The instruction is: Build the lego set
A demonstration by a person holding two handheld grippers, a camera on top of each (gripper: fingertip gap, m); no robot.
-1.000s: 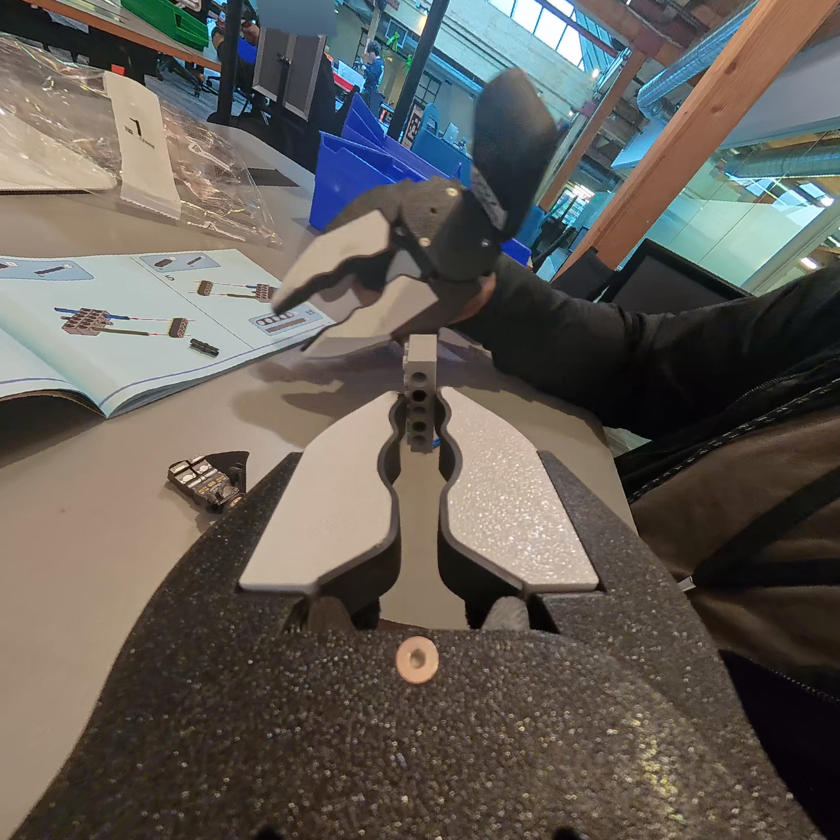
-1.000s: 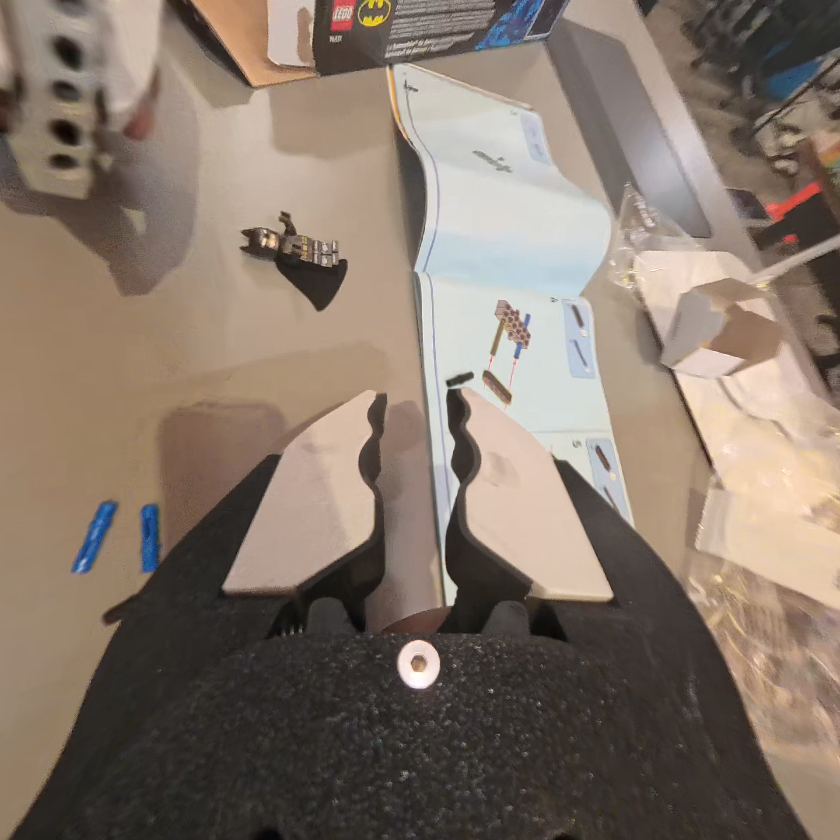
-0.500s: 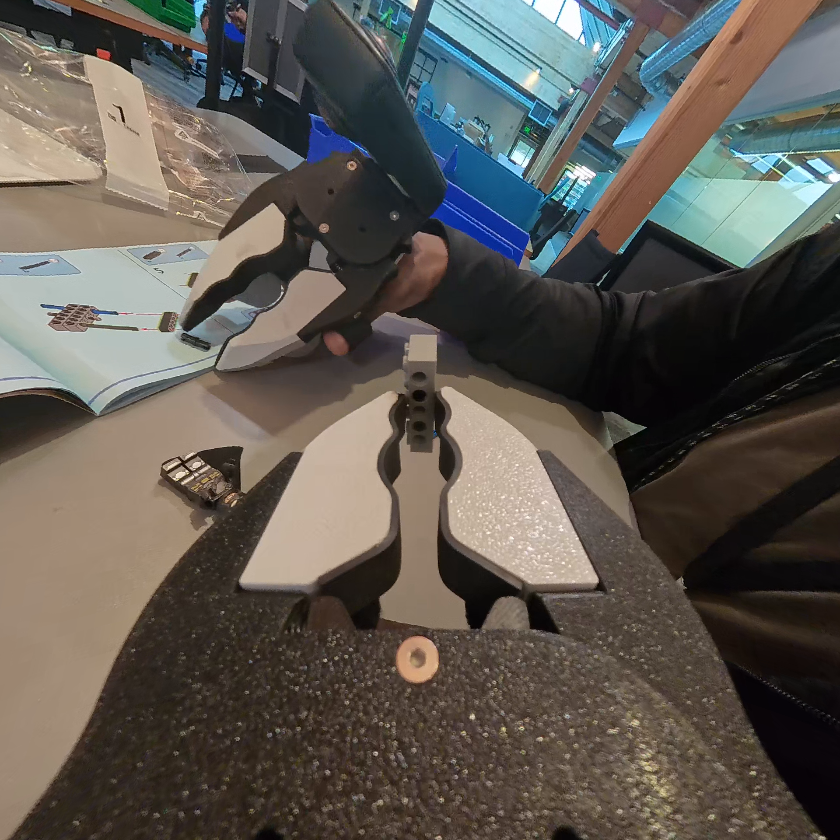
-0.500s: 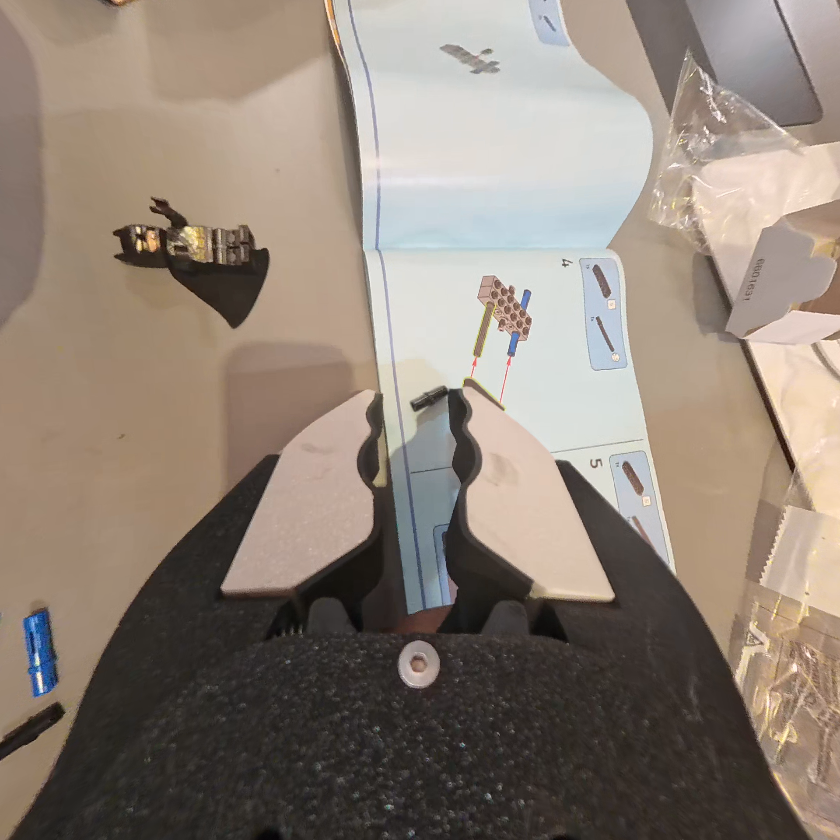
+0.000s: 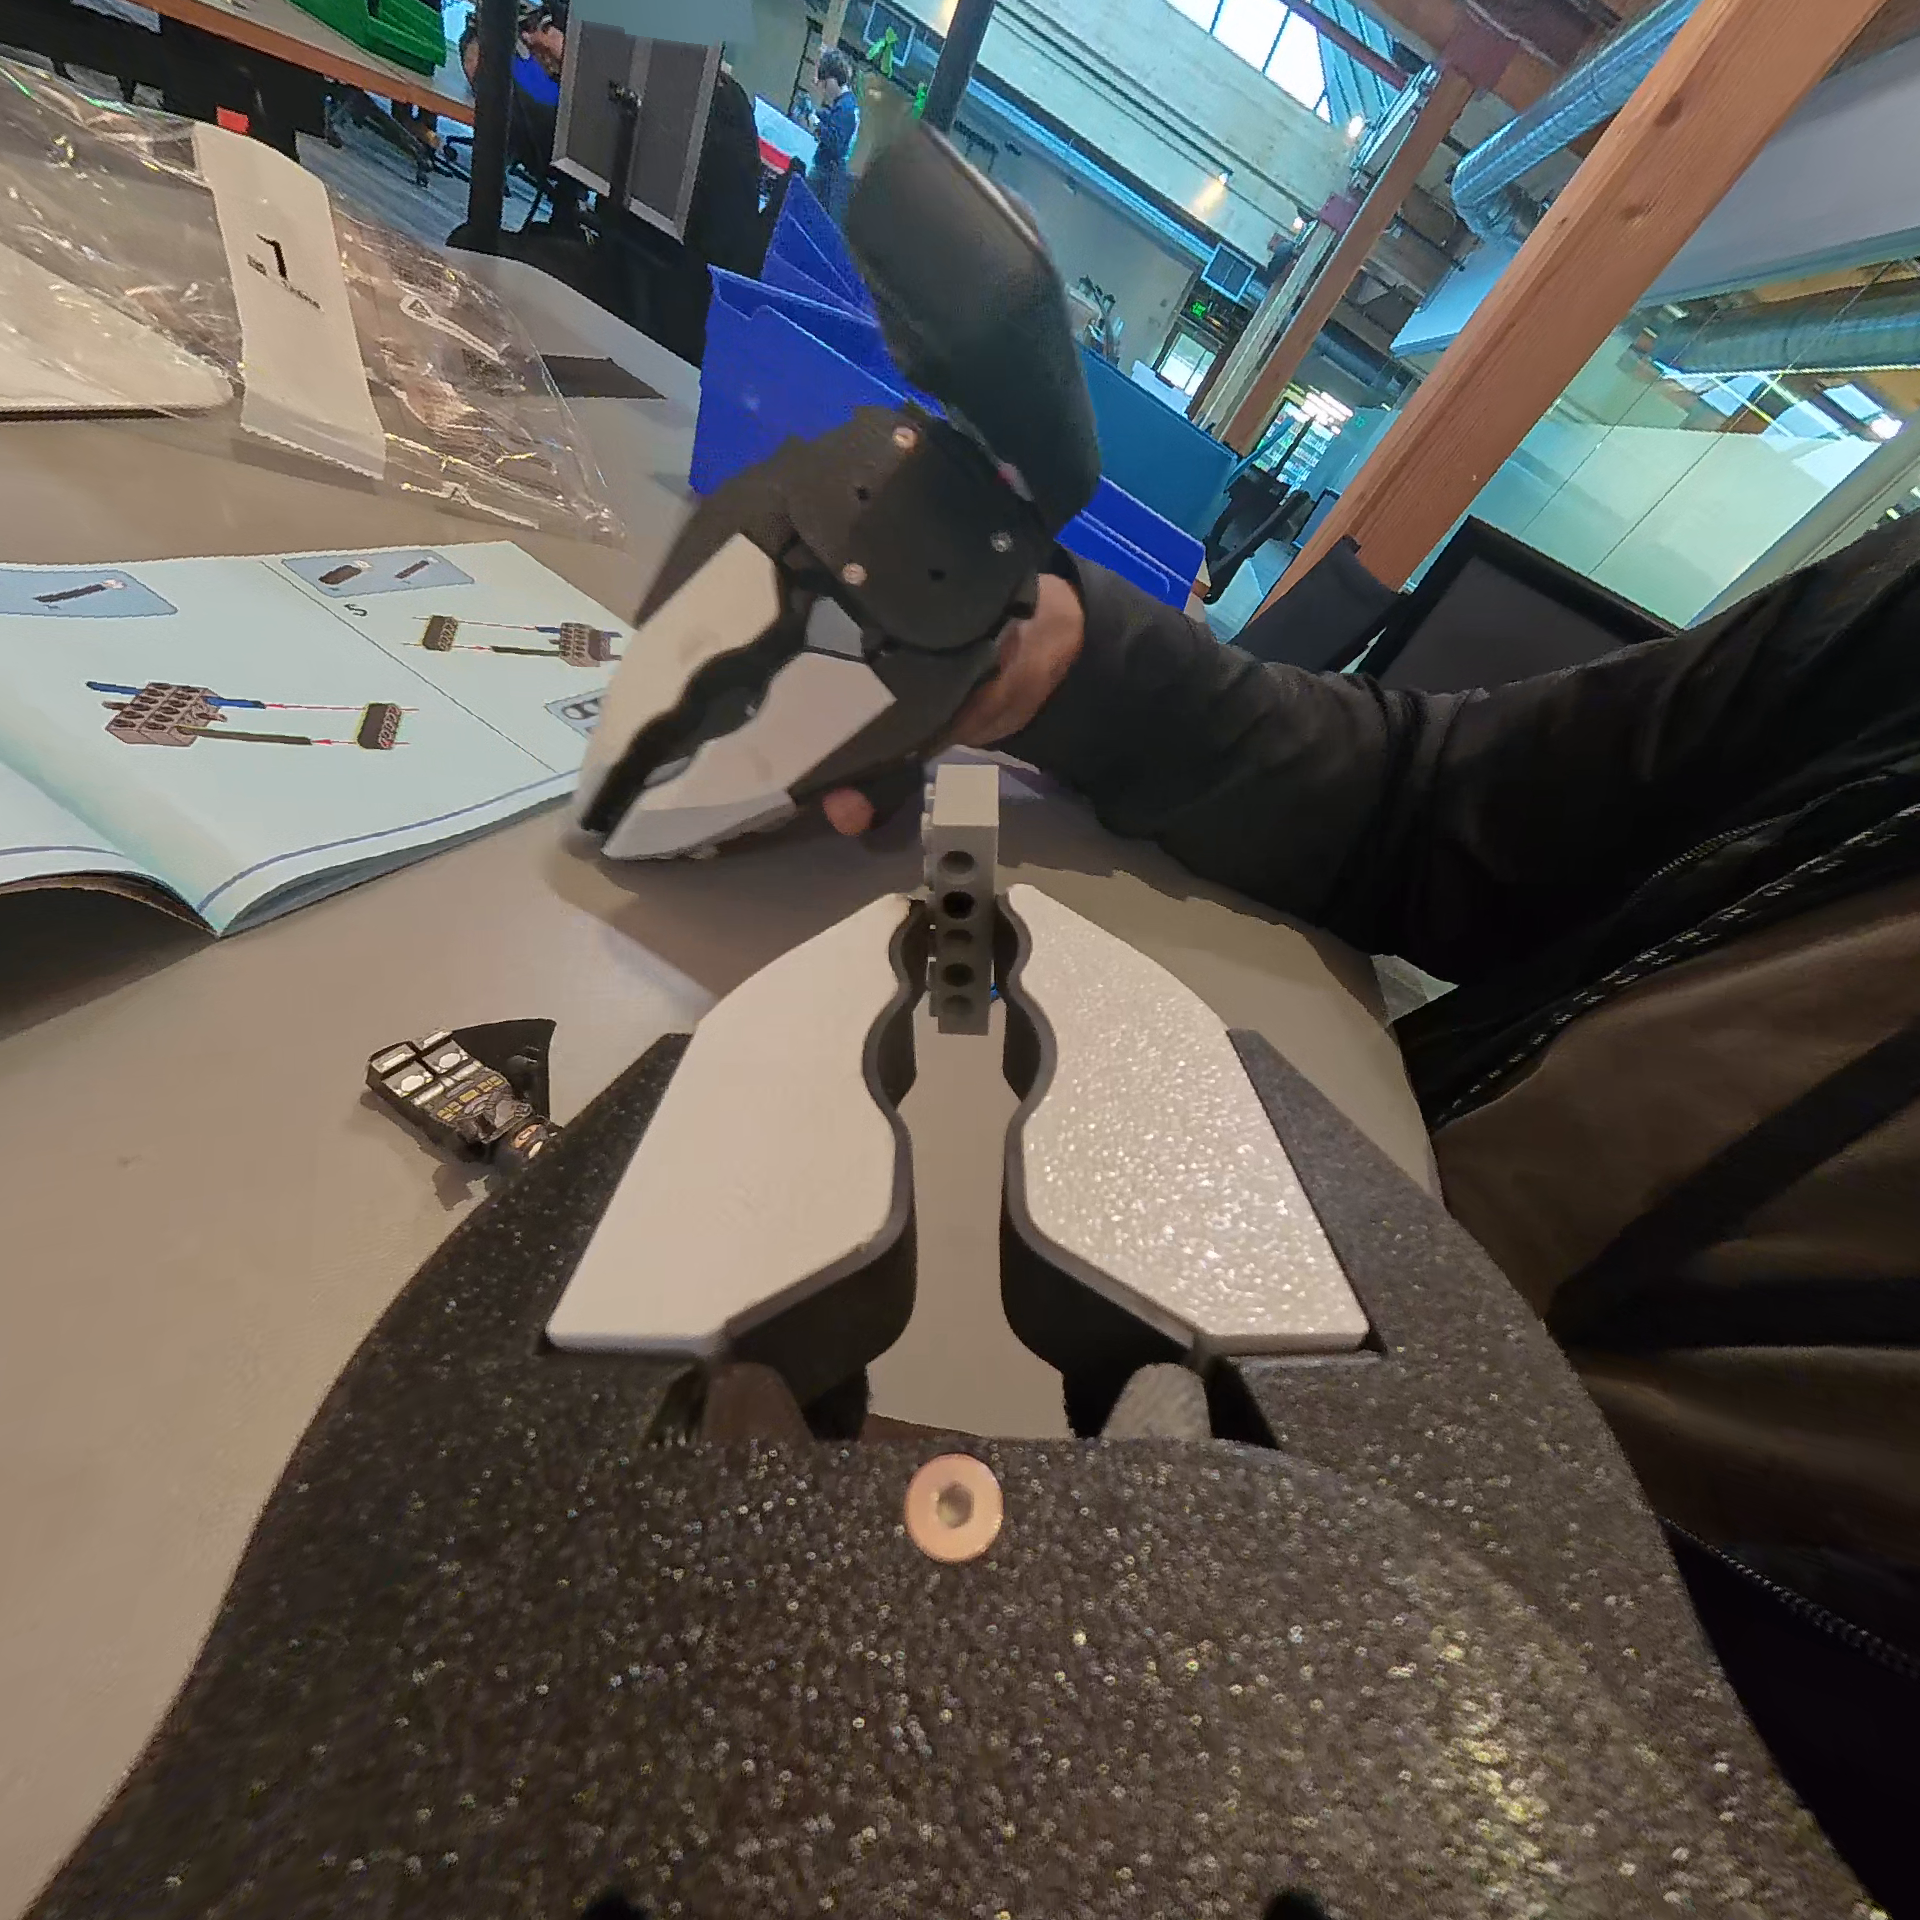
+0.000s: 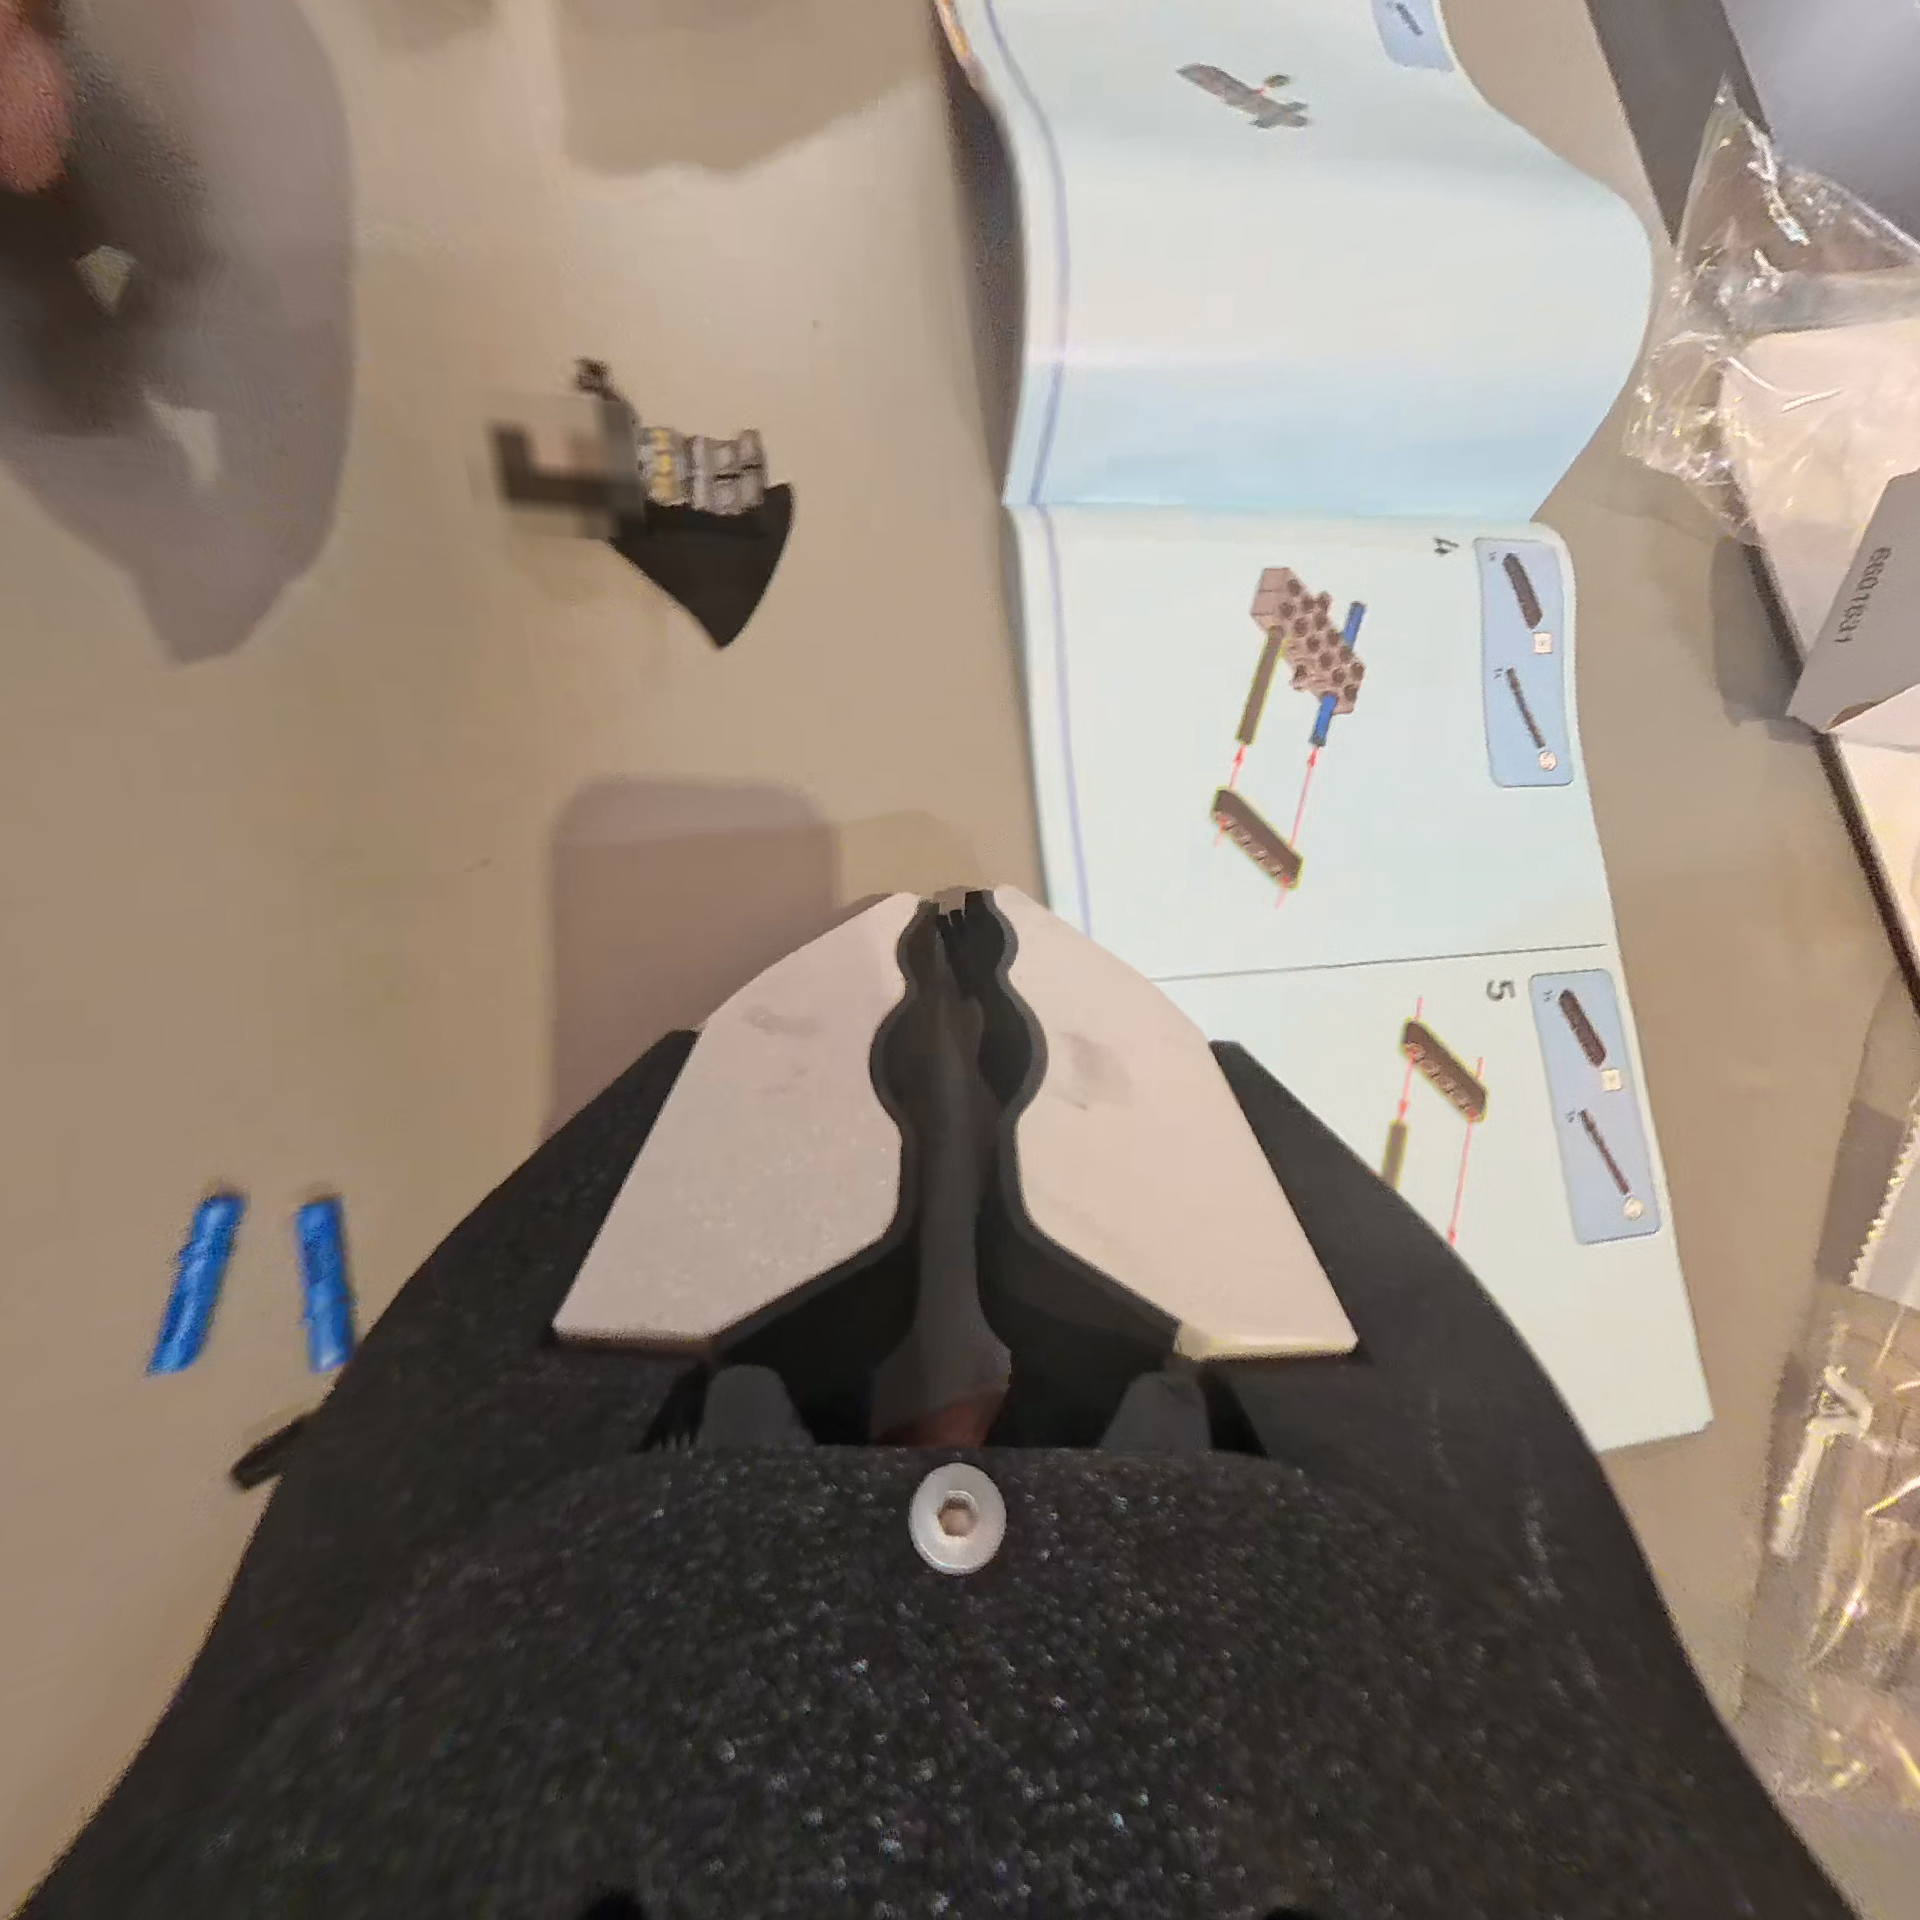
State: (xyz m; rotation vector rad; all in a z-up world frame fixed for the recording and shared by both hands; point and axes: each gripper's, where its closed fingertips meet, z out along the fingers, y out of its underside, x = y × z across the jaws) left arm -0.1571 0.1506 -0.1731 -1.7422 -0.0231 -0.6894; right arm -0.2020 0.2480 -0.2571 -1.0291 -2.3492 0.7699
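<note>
My left gripper (image 5: 958, 966) is shut on a grey brick with a row of holes (image 5: 961, 894) and holds it upright above the grey table (image 5: 208, 1195). A speck of blue shows at the brick's right side. My right gripper (image 6: 961, 909) is shut on a small black pin (image 6: 956, 925), which shows only as a dark stub at the fingertips. It hovers by the left edge of the open instruction booklet (image 6: 1351, 312). In the left wrist view the right gripper (image 5: 613, 821) is held by a hand just beyond the brick, with its tips low near the booklet (image 5: 260, 665).
A dark minifigure with a cape lies on the table (image 6: 707, 488), also in the left wrist view (image 5: 457, 1091). Two blue pins (image 6: 197, 1283) (image 6: 324, 1283) and a black pin (image 6: 265, 1455) lie at the lower left. Plastic bags (image 6: 1787, 312) and a white box (image 6: 1870, 623) are on the right. The left gripper's tips are roughly 15 centimetres from the right gripper's.
My right gripper came down over the black pin on the booklet, shut on it and pulled back to the left. My left gripper kept still with the grey brick.
</note>
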